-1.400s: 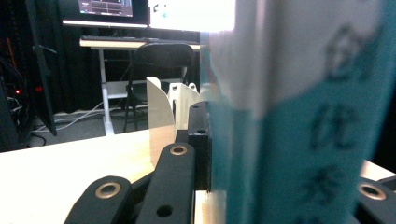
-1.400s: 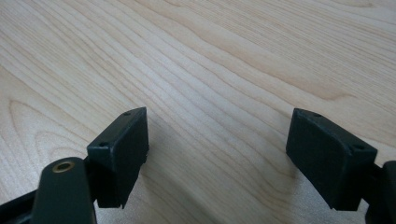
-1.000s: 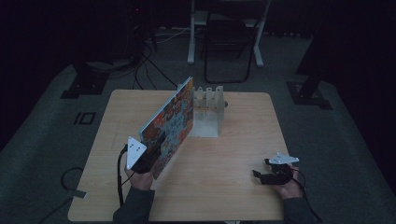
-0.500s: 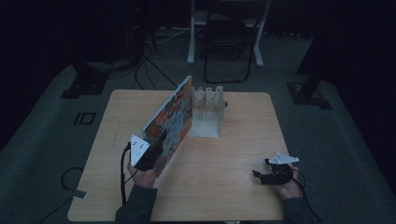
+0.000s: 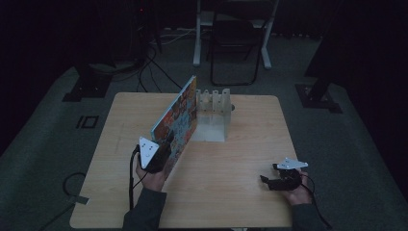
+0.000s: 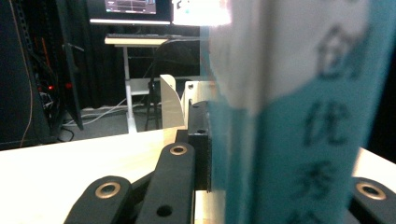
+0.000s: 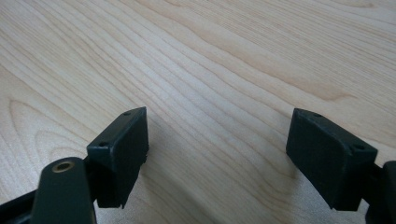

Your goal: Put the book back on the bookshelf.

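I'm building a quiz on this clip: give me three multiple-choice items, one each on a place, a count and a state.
1. Where does the rack stand?
A. at the table's far middle, beside the book
B. at the near right corner
C. on the floor

2. How many upright posts rise from the rack's far end?
A. one
B. three
C. six

3. How are the right tool's jaws?
A. shut on the book
B. shut on nothing
C. open over bare table

Answers:
1. A, the high view shows it at the table's far middle, next to the far end of the book.
2. B, three pale posts stand in a row.
3. C, the right gripper view shows the jaws wide apart over bare wood; the left tool has the book.
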Demonstrator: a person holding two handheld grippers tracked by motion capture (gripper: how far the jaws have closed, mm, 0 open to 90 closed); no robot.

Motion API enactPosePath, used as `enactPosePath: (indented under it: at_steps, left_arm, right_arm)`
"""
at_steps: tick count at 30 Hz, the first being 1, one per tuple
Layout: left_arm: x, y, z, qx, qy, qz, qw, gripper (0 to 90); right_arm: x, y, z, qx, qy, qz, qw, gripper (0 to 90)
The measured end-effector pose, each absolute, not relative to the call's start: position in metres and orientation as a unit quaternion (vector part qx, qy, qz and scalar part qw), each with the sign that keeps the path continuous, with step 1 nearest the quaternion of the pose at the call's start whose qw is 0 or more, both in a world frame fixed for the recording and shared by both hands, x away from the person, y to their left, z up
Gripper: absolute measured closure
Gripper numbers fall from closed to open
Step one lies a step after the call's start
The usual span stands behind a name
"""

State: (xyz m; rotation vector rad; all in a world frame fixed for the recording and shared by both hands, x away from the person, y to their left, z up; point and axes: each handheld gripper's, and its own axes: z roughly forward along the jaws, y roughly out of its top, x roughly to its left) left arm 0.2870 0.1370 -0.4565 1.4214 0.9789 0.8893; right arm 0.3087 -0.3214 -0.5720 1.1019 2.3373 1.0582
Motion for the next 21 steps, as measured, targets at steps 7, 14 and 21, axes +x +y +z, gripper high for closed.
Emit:
enactPosePath:
  at_steps: [7, 14, 21]
  left_arm:
    - [0.291, 0.133, -0.458, 0.6, 0.423, 0.386, 0.558, 81.0]
    - [0.296, 0.128, -0.459, 0.596, 0.428, 0.395, 0.554, 81.0]
    - [0.301, 0.123, -0.461, 0.592, 0.437, 0.397, 0.549, 81.0]
  right_arm:
    - [0.309, -0.321, -0.572, 0.389, 0.824, 0.373, 0.174, 20.5]
    - [0.309, -0.321, -0.572, 0.388, 0.824, 0.373, 0.174, 20.5]
    - [0.309, -0.322, -0.572, 0.388, 0.825, 0.373, 0.174, 20.4]
